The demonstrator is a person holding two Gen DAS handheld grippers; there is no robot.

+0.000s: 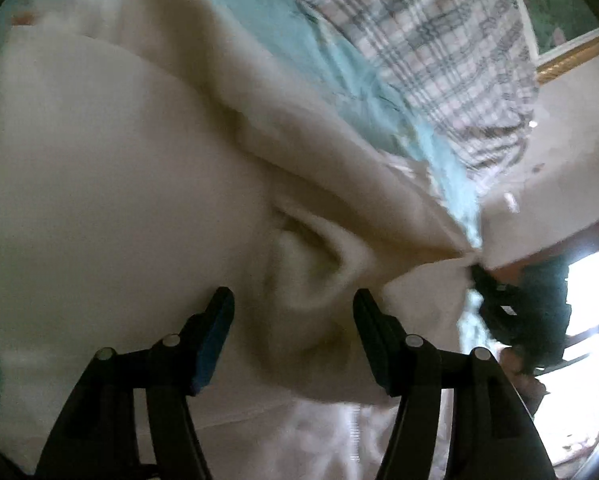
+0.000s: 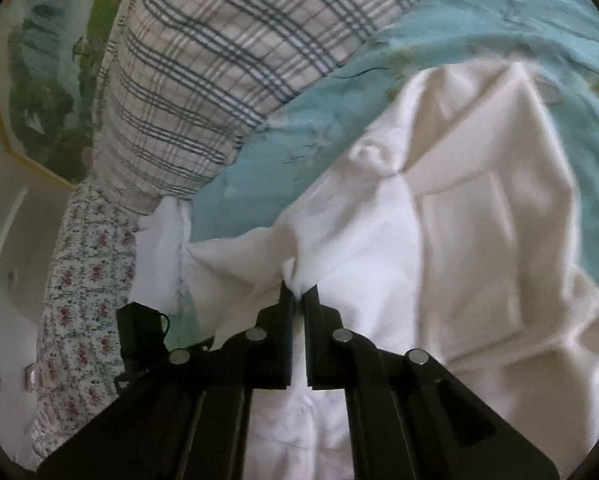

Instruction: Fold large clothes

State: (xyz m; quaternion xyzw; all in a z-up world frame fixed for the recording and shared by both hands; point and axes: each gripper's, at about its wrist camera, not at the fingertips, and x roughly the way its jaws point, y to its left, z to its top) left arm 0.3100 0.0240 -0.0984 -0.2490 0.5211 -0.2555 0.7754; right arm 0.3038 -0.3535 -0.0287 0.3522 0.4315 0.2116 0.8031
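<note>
A large cream-white garment [image 1: 99,184] lies crumpled on a light blue bedspread [image 1: 267,28]. My left gripper [image 1: 293,300] is open, its fingers on either side of a raised fold of the garment, not closed on it. In the right wrist view the same white garment [image 2: 471,220] spreads over the blue bedspread [image 2: 299,152], with a pocket showing. My right gripper [image 2: 299,292] is shut on a pinched bunch of the white cloth. The right gripper also shows at the right of the left wrist view [image 1: 499,296], holding the garment's edge.
A plaid pillow [image 2: 203,64] lies at the head of the bed, also in the left wrist view [image 1: 439,40]. A floral sheet [image 2: 83,280] hangs at the bed's side. A framed picture [image 2: 47,80] hangs on the wall. A bright window [image 1: 587,292] is at the right.
</note>
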